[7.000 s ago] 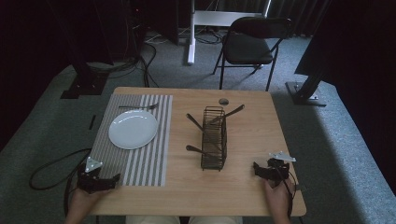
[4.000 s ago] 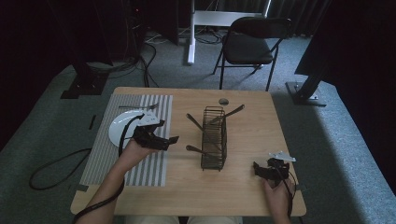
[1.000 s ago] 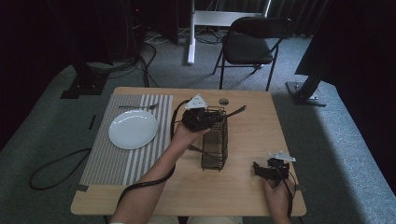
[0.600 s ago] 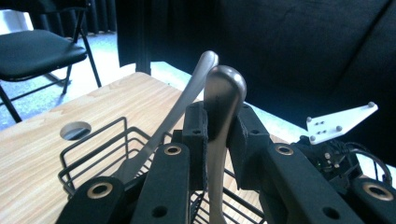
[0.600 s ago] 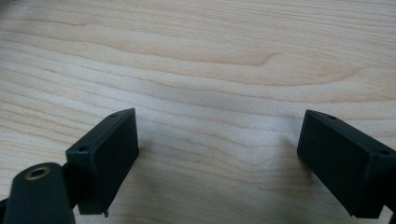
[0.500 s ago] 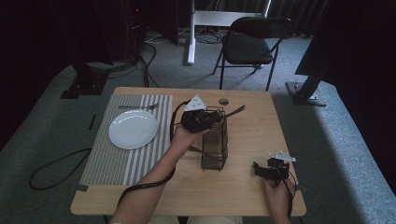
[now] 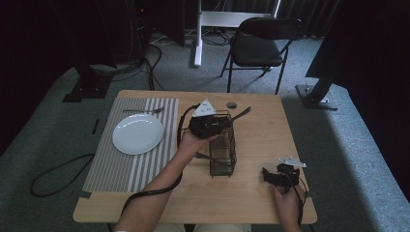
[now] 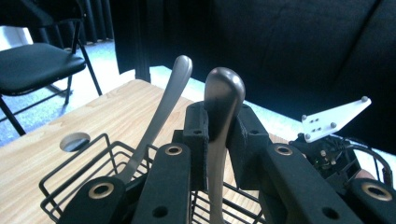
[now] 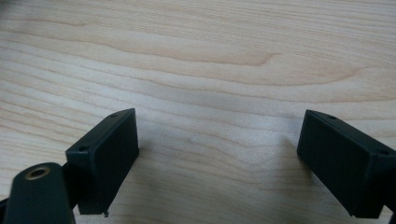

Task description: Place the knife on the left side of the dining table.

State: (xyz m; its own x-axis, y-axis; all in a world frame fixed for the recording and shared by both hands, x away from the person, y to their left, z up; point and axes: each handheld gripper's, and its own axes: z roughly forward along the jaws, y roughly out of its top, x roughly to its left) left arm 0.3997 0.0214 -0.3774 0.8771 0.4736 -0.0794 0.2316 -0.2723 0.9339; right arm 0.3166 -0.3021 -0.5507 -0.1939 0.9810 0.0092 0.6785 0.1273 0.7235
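Across from the striped placemat point(image 7: 130, 140) the left tool point(image 7: 209, 123) has travelled, and it sits over the top of the wire basket point(image 7: 222, 147) now, where seconds ago it was down at the near left edge of the tabletop point(image 7: 261, 145). Look at the left gripper view: the left tool point(image 8: 217, 135) is clamped tight on a metal utensil handle point(image 8: 223, 100), pads pressed against both sides, the rounded end standing up above the jaws. Just beside it a second handle point(image 8: 168, 102) leans out of the wire basket point(image 8: 84, 168), tilted away to the left. A round hole point(image 8: 74, 141) in the tabletop point(image 8: 116, 112) shows beyond the basket rim.

Over on the other side, the right tool point(image 7: 278, 175) rests low at the near right of the tabletop, well apart from the basket, exactly where it has been all along. In the right gripper view its jaws are spread wide, the right tool point(image 9: 217, 149) with nothing between them but bare wood.

Further out, a white plate point(image 7: 138, 134) lies on the placemat with a fork point(image 7: 142, 110) just behind it. Another utensil point(image 7: 240, 114) pokes out of the basket's far end. A black chair point(image 7: 258, 48) stands past the tabletop.
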